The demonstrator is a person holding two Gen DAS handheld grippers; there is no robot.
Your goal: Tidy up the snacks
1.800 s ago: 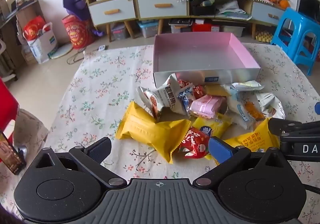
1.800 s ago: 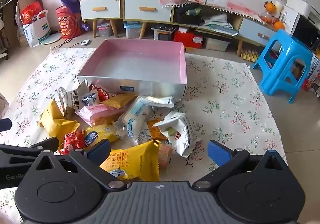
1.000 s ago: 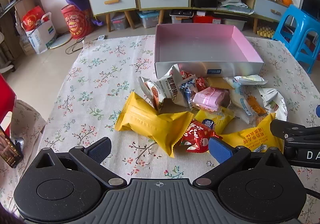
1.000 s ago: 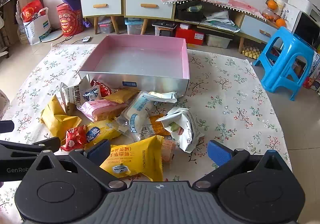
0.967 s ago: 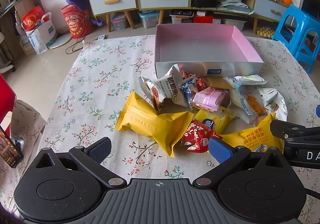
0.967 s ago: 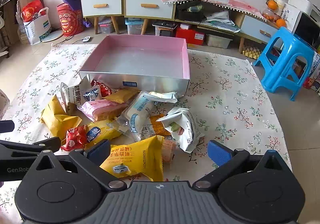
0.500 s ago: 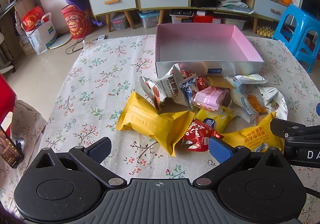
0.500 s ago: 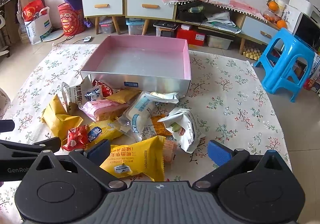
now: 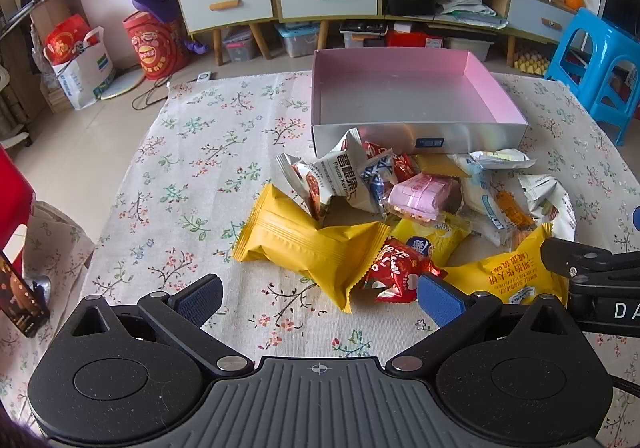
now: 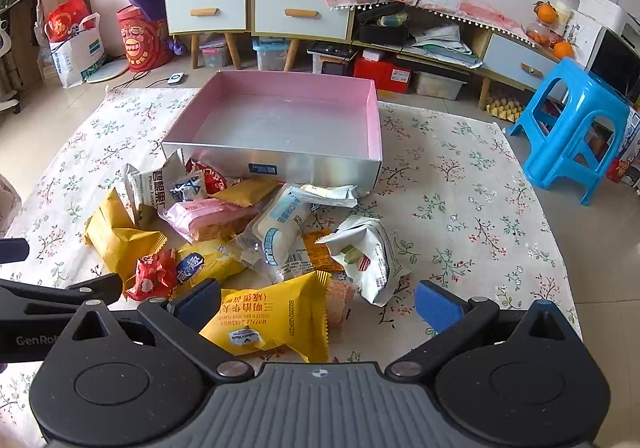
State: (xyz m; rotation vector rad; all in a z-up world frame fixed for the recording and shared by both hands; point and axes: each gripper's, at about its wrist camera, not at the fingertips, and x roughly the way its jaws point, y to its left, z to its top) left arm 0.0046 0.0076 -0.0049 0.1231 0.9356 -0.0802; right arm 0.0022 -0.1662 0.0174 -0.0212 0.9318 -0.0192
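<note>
Counter (image 9: 192, 175) is covered with a floral cloth. A pink-lined box (image 9: 404, 103) sits on it at upper centre of the frame, nothing inside. A loose heap of snack packets (image 9: 400, 207) lies directly before the box's near wall, some touching it.

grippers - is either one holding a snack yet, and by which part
Neither. The left gripper and right gripper are both open and empty above the snack pile.

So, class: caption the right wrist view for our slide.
Open right gripper over yellow waffle packet; empty pink box beyond.
</note>
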